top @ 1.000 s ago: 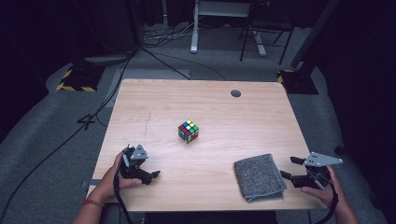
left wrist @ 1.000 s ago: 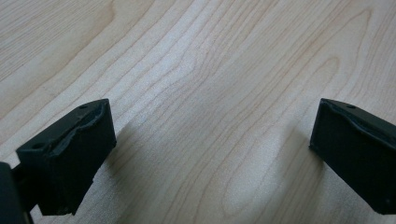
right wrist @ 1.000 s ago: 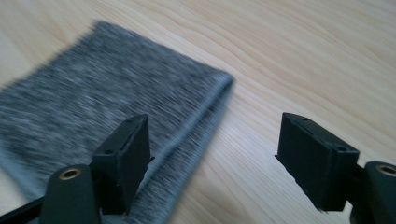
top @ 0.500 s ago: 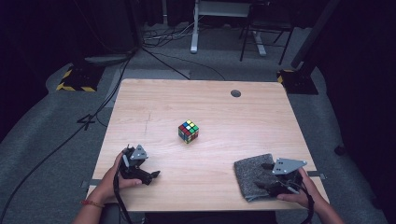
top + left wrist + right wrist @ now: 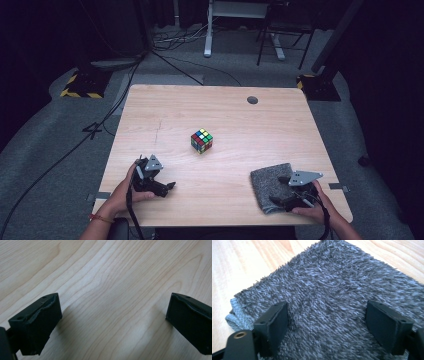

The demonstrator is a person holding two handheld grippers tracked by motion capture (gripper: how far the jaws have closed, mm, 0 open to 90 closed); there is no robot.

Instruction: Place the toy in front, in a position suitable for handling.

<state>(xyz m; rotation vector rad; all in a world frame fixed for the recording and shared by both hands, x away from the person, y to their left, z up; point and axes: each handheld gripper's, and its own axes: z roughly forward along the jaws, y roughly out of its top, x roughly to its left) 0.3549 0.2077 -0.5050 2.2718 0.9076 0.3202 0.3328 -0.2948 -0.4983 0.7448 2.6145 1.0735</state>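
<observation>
Scene: a pale wooden worktop seen from above, with a person's forearms coming in at its near edge.
Cloth: a folded grey fluffy cloth lies flat near the near right corner of the worktop, one hemmed fold showing at its edge.
Right gripper: the right gripper sits low over the cloth; its jaws have just been opening and stand wide, the pile between them, not pinched.
Left gripper: the left gripper rests near the near left corner, jaws spread wide over bare wood, holding nothing.
Cube: a coloured puzzle cube stands alone at the middle of the worktop, well apart from both grippers.
Risk: closing from here may catch only the top layer, so the fold would fall open on lifting.
Risk: pressing down while closing could bunch the cloth or push it toward the near edge.
</observation>
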